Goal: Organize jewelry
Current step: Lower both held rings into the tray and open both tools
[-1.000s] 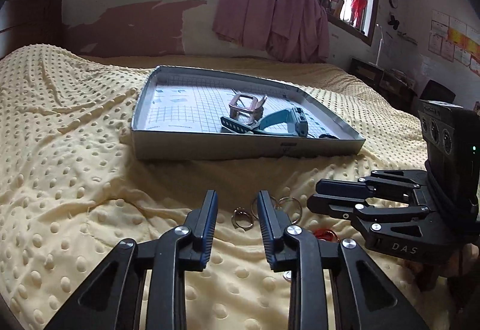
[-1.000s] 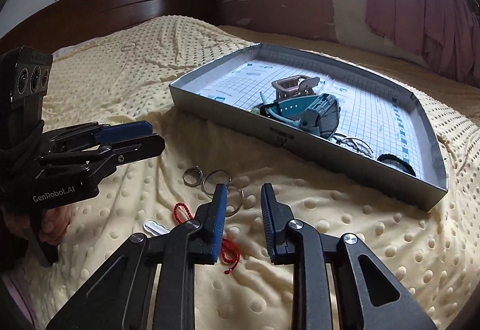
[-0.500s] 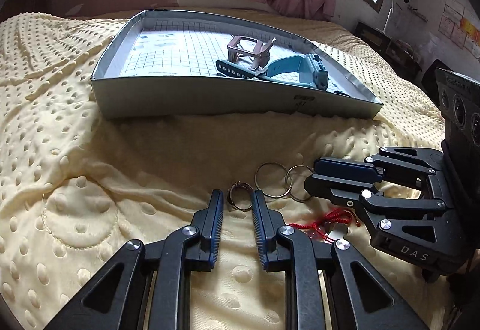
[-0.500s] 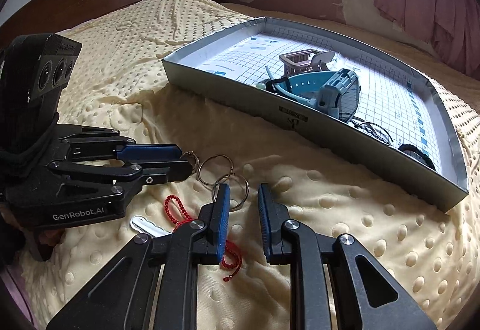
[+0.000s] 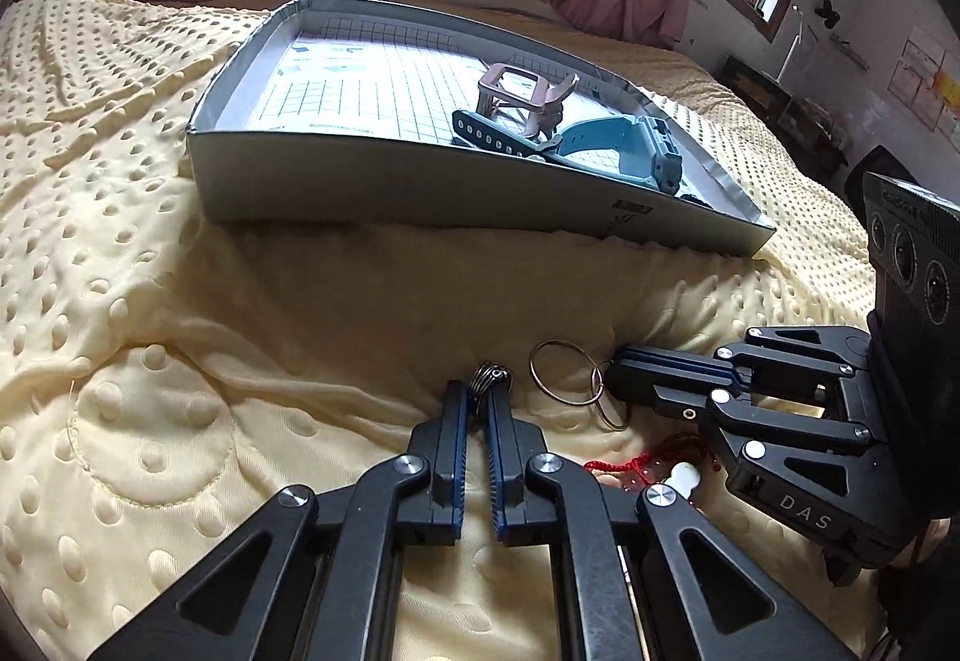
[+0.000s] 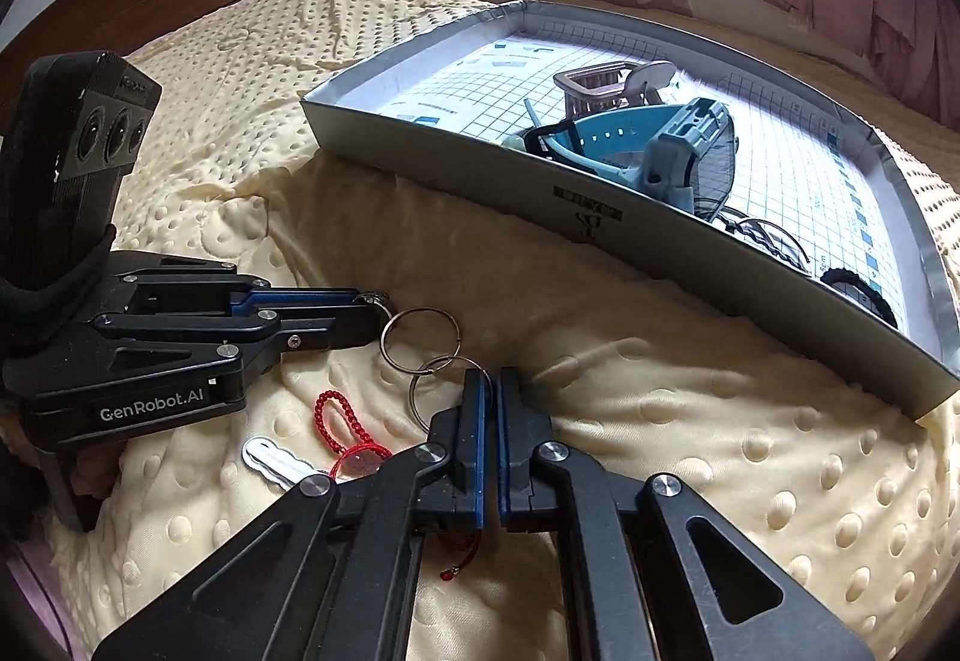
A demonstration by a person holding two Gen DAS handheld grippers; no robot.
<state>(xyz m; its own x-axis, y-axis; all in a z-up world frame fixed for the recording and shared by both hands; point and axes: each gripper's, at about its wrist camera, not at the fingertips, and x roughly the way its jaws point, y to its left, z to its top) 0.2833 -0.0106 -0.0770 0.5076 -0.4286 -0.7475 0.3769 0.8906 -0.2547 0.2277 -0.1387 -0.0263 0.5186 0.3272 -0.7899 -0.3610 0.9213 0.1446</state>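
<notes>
On the yellow dotted blanket point(image 5: 150, 301) lie a small silver ring and two linked key rings. My left gripper point(image 5: 477, 398) has its jaws closing, pads pinching the small silver ring point(image 5: 489, 379), which stands up between the tips. In the right wrist view that left gripper point(image 6: 367, 308) enters from the left, with the small ring point(image 6: 375, 297) at its tips. My right gripper point(image 6: 491, 380) is also closing, its pads nipping the rim of the nearer key ring point(image 6: 441, 386). The farther key ring point(image 6: 420, 334) lies linked to it. The left wrist view shows the right gripper point(image 5: 613, 380) on the key rings point(image 5: 564, 373).
A silver tray point(image 5: 420, 187) with a grid liner sits just beyond, holding a teal watch point(image 6: 660, 150), a brown watch case point(image 6: 600, 84), wire rings point(image 6: 768, 235) and a black band point(image 6: 852, 289). A red cord bracelet point(image 6: 336, 421) and a white tag point(image 6: 276, 460) lie beside the grippers.
Both grippers came down and forward onto the blanket and their jaws closed: the left on the small ring, the right on the key ring. The small ring now stands upright.
</notes>
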